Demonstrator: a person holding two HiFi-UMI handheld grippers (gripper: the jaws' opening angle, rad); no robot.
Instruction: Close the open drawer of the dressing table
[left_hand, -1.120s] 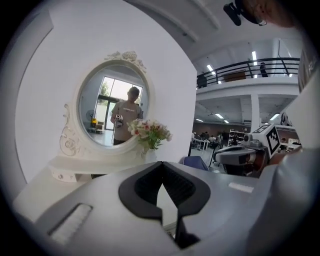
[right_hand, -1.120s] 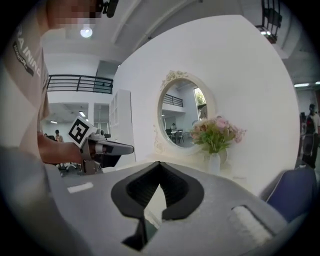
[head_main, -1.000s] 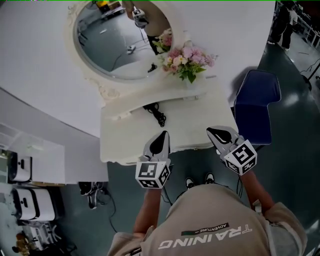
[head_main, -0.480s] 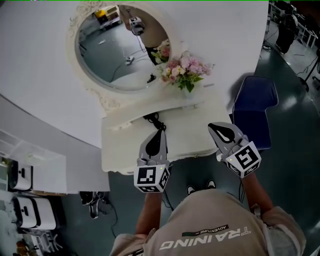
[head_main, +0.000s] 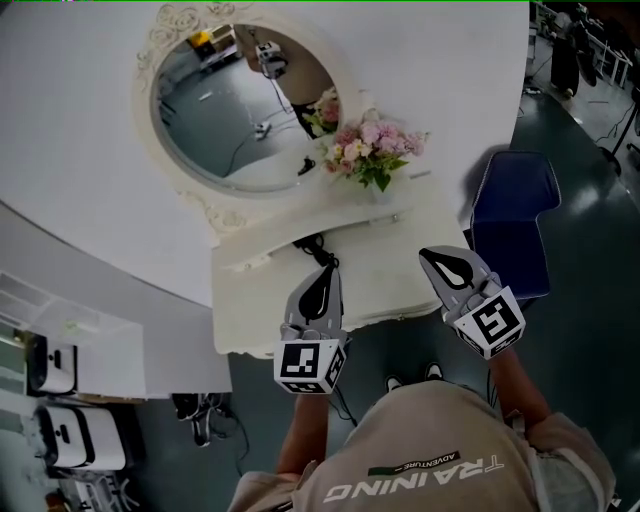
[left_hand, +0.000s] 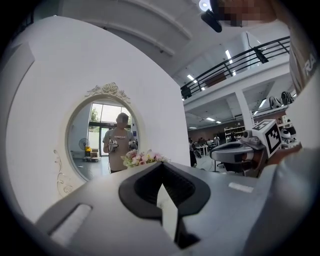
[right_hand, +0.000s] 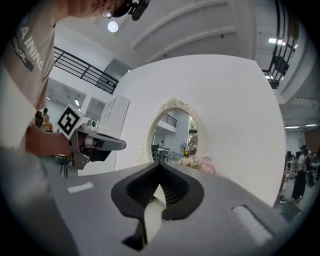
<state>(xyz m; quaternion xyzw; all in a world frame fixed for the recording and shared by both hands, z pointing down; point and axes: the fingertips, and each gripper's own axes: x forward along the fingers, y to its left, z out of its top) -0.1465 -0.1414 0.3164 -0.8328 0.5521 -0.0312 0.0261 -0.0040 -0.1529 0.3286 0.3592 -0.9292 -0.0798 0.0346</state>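
Observation:
The white dressing table (head_main: 390, 265) stands against a curved white wall, under an oval mirror (head_main: 225, 120). A black corded item (head_main: 318, 247) lies on its top and pink flowers (head_main: 370, 142) stand at the back. I cannot make out the drawer in any view. My left gripper (head_main: 325, 273) hovers over the table's front part, its jaws shut with nothing in them. My right gripper (head_main: 429, 256) is held above the table's right front corner, also shut and holding nothing. In the left gripper view the left gripper (left_hand: 161, 166) points at the mirror (left_hand: 100, 140); so does the right gripper (right_hand: 161, 166).
A dark blue chair (head_main: 512, 215) stands right of the table. White cabinets (head_main: 100, 335) and white cases (head_main: 70, 440) sit on the floor at the left. The person's shoes (head_main: 410, 378) are just in front of the table.
The table has come nearer in the head view. Both grippers now reach a little further over its front edge, and both stay shut.

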